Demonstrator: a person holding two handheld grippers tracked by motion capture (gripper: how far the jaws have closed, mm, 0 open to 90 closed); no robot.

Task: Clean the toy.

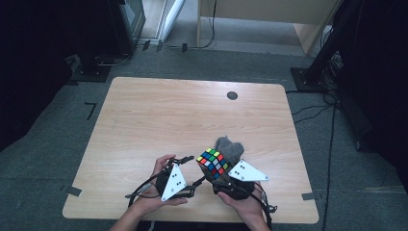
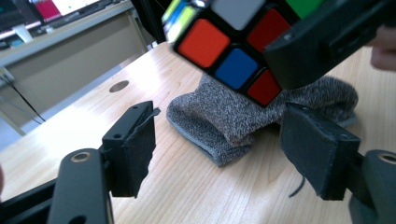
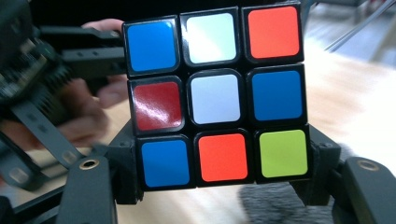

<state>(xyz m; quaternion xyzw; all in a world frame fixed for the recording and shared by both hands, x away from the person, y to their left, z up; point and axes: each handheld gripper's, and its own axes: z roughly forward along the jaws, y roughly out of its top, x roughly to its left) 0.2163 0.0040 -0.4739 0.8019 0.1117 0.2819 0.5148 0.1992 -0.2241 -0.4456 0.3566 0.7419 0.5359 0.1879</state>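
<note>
Cube held aloft near the table's front edge
Right gripper point(image 1: 215, 177) clamps the puzzle cube point(image 1: 212, 162); left gripper point(image 1: 191, 159) stands released, empty. A clumsy regrip could twist it loose onto the grey sock point(image 1: 229, 147).

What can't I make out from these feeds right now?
- Rubik's cube: in the right claw's view the right claw grips it, but the pad contact is hidden behind its lower corners.
- Grey sock: in the left claw's view the cube and a jaw cover part of it.
- Left claw: blurred in the right claw's view.
</note>
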